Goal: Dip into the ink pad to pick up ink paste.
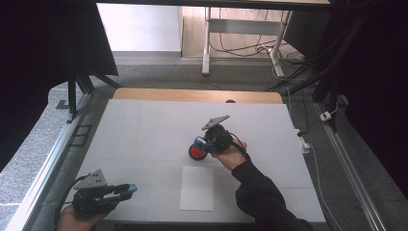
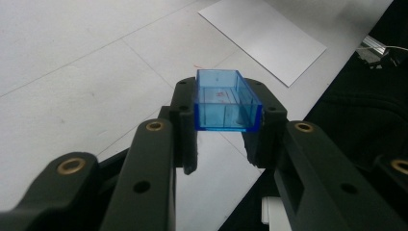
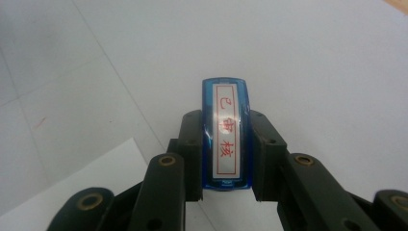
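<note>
White sheeting covers the table (image 1: 144, 134), with a bare wooden strip along its far edge, grey floor around it, and the legs of another desk with loose cables beyond. On the near half of the table lies a sheet of paper (image 1: 197, 188), flat and untouched; in the left gripper view it sits ahead and to the right of the jaws (image 2: 263, 37). At the near left corner, the left gripper (image 1: 126, 189) is held low over the table, pointing toward the paper, and it is clamped on a clear blue plastic cap (image 2: 226, 100), a small open-ended rectangular shell pinched between the two jaws at its sides. Toward the middle of the table, just beyond the far edge of the paper, the right gripper (image 1: 201, 145) points toward the left, gripped by a hand in a dark sleeve. Its jaws are squeezed onto a blue stamp (image 3: 226, 144), holding it by its long sides; a white label with red characters runs along the stamp's back. From above, the stamp shows a round red face (image 1: 196, 153) at the gripper's tip, close over the table, though contact cannot be judged.
</note>
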`<state>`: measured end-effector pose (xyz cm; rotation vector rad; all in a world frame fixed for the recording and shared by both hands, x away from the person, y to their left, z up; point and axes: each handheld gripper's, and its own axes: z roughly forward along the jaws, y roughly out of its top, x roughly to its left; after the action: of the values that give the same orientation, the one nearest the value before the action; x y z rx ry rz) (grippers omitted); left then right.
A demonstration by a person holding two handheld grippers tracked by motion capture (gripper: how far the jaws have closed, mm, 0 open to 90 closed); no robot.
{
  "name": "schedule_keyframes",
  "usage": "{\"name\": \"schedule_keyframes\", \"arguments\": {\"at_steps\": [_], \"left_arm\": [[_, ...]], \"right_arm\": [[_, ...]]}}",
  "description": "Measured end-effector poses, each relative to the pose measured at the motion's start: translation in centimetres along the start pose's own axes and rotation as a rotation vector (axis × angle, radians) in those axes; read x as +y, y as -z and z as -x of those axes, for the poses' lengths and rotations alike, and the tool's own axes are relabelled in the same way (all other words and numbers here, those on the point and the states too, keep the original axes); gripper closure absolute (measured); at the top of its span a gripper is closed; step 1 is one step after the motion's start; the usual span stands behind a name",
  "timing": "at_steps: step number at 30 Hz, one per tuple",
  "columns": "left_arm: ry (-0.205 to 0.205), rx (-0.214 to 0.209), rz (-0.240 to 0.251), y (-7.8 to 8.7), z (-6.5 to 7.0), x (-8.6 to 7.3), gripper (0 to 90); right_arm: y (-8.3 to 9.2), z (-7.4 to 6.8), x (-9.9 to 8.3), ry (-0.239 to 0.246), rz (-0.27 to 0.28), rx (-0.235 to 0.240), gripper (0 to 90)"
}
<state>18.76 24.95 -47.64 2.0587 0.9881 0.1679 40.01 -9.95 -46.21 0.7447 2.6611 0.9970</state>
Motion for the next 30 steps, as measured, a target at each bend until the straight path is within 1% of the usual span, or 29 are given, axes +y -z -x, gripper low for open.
{"name": "schedule_keyframes", "arguments": {"at_steps": [4, 13, 17, 21, 27, 30], "left_arm": [[-0.001, 0.001, -0.001, 0.0, 0.0, 0.0, 68.1], [0.0, 0.001, 0.001, 0.0, 0.0, 0.0, 68.1], [0.0, 0.001, 0.001, 0.0, 0.0, 0.0, 68.1], [0.0, -0.001, 0.001, 0.0, 0.0, 0.0, 68.1], [0.002, -0.003, 0.002, 0.1, 0.0, 0.0, 68.1], [0.002, -0.004, 0.001, 0.1, -0.1, 0.0, 68.1]], "right_arm": [[-0.9, 0.2, 0.0, -0.003, -0.016, 0.001, 70.7], [-2.0, 0.7, -0.1, -0.004, -0.047, -0.01, 70.7], [-2.3, 0.8, -0.2, -0.012, -0.055, -0.009, 70.7], [-2.7, 0.8, -0.2, -0.008, -0.07, -0.015, 70.7], [-2.8, 0.8, 0.0, -0.026, -0.083, -0.017, 70.9], [-3.0, 0.4, 0.2, -0.018, -0.099, -0.038, 71.0]]}}
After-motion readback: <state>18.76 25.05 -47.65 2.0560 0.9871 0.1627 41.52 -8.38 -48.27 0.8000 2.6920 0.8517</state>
